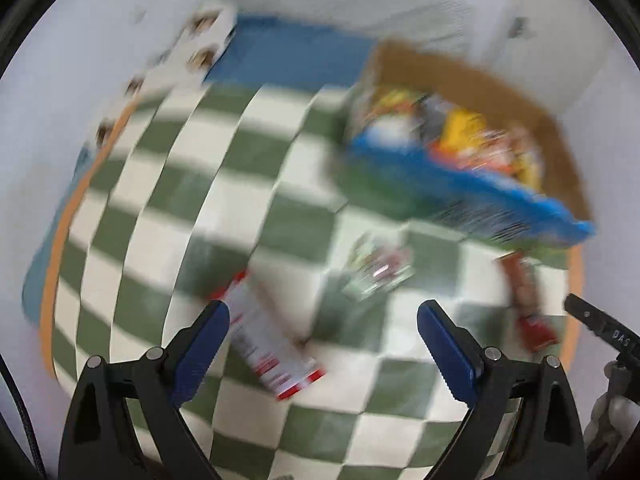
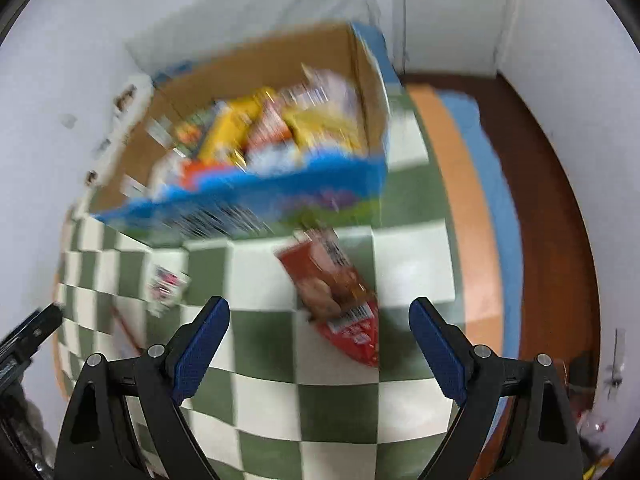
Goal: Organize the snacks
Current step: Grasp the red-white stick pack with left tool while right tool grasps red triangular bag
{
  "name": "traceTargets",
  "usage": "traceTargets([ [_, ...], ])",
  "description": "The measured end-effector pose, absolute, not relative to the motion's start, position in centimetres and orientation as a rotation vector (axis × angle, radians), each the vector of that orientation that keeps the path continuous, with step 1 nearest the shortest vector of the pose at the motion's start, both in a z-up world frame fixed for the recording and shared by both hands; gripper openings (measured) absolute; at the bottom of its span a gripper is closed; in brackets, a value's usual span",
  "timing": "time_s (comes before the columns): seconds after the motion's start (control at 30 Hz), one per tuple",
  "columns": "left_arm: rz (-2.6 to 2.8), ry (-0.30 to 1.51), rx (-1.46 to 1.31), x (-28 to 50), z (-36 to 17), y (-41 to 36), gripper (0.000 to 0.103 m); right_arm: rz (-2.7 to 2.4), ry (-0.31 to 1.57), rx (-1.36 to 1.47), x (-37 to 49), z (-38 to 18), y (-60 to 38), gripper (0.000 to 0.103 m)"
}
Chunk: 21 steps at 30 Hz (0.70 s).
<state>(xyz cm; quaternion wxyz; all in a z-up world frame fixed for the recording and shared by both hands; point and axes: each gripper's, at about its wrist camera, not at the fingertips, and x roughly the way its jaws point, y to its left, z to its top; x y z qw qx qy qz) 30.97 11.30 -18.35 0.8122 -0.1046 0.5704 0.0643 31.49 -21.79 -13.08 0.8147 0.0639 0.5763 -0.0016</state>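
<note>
Both our tongs gape empty over the checked cloth (image 1: pixel 280 168).
Ahead stands the snack box (image 2: pixel 248 196); a red-and-white packet (image 1: pixel 272 352) lies between the left gripper (image 1: pixel 323 322) fingers, a red packet (image 2: pixel 336 296) between the right gripper (image 2: pixel 319 318) fingers.

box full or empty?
Full. The open-topped box is crammed with snack packs up to its blue front wall; three more packs lie outside on the checked cloth.
</note>
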Motion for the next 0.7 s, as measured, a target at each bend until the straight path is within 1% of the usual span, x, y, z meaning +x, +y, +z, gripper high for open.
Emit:
traceTargets([
  [0.17, 0.255, 1.384, -0.365, 29.5, -24.8, 16.1, 0.096, -0.059, 1.342, 0.204, 32.3, -19.9, -23.2, 0.092],
  [0.2, 0.264, 1.408, -0.39, 29.3, -25.7, 16.5, 0.096, -0.063, 1.355, 0.213, 32.2, -20.9, -23.2, 0.085],
  [0.23, 0.269, 1.431, -0.421, 29.1, -26.7, 17.0, 0.096, -0.068, 1.368, 0.215, 32.2, -21.7, -23.1, 0.07],
  [0.27, 0.274, 1.451, -0.448, 28.9, -27.8, 17.3, 0.096, -0.067, 1.381, 0.218, 32.2, -22.6, -23.0, 0.061],
  [0.37, 0.274, 1.507, -0.524, 28.9, -30.6, 17.9, 0.096, -0.066, 1.362, 0.189, 31.5, -23.4, -22.4, 0.055],
  [0.47, 0.273, 1.541, -0.613, 29.3, -32.8, 18.3, 0.096, -0.044, 1.361, 0.165, 30.3, -23.4, -21.5, 0.054],
  [0.63, 0.286, 1.479, -0.622, 30.1, -32.6, 18.0, 0.096, 0.004, 1.395, 0.145, 26.8, -24.1, -19.9, 0.054],
  [0.67, 0.28, 1.462, -0.609, 30.2, -32.4, 17.6, 0.094, 0.01, 1.401, 0.145, 26.0, -24.3, -19.7, 0.054],
  [0.7, 0.272, 1.457, -0.59, 30.2, -32.2, 17.2, 0.084, 0.013, 1.407, 0.146, 25.4, -24.6, -19.5, 0.054],
])
